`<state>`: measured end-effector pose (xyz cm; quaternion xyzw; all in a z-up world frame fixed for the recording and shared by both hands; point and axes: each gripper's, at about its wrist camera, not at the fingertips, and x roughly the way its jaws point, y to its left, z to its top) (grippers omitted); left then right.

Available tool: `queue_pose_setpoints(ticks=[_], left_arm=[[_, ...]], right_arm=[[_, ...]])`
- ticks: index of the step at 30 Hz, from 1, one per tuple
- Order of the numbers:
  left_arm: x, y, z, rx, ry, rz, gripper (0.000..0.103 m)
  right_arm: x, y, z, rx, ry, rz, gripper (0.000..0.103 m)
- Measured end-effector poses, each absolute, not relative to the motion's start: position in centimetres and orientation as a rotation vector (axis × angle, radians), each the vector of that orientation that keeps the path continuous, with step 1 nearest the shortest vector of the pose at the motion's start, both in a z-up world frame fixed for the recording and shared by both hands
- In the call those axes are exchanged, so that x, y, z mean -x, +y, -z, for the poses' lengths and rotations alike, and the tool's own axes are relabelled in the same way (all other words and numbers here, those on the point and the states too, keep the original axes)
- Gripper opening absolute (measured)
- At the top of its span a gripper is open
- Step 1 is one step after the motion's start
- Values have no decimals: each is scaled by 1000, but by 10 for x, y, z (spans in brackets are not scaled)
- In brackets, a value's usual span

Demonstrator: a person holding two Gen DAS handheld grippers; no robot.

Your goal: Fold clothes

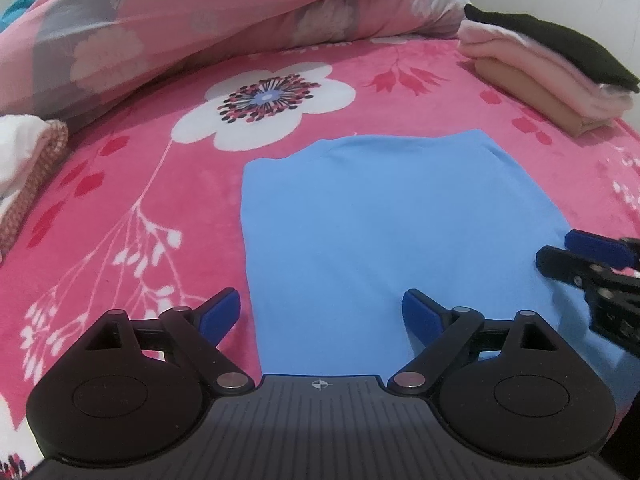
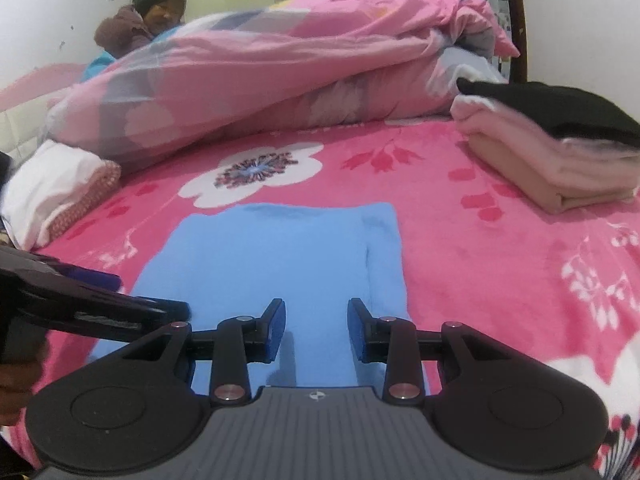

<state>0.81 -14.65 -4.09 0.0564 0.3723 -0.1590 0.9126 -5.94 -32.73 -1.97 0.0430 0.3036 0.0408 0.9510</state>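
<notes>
While both claws hang open and empty, blue garment (image 1: 380, 232) flat, smooth, folded narrow, on pink floral blanket (image 1: 160, 200)

Blue shirt (image 1: 384, 220) lying flat on the bed.
It is plain light blue, folded into a tidy upright rectangle, smooth, with one long fold running down its right side.

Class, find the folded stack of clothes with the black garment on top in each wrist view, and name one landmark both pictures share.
Left wrist view: the folded stack sits at the upper right, on the pink blanket, beyond the blue garment.
Right wrist view: the folded stack is at the right edge, mid-height.
Shared landmark: the big white flower printed on the blanket.
</notes>
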Motion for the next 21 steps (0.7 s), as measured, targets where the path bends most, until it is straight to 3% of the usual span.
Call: queue_pose_setpoints(ticks=[5,8,9,11,13,21], left_arm=[[-6,-134,37,-93,713,369,92],[-6,-127,34,-77,681,393,98],[-9,-117,34,-47,689,395,98],[-21,-98,40,37,756,400,94],[-37,-85,49,122,843,410,73],[-71,-82,65,196,894,509,67]], right_arm=[[56,-359,18,-151,601,-24,37],[55,-392,13,-290,591,-52,39],[51,-405,15,-356,608,-85,45],[41,-429,21,-492,643,-157,51],[27,-445,32,-579,700,-199,56],[-23,-461,52,-693,825,-360,59]])
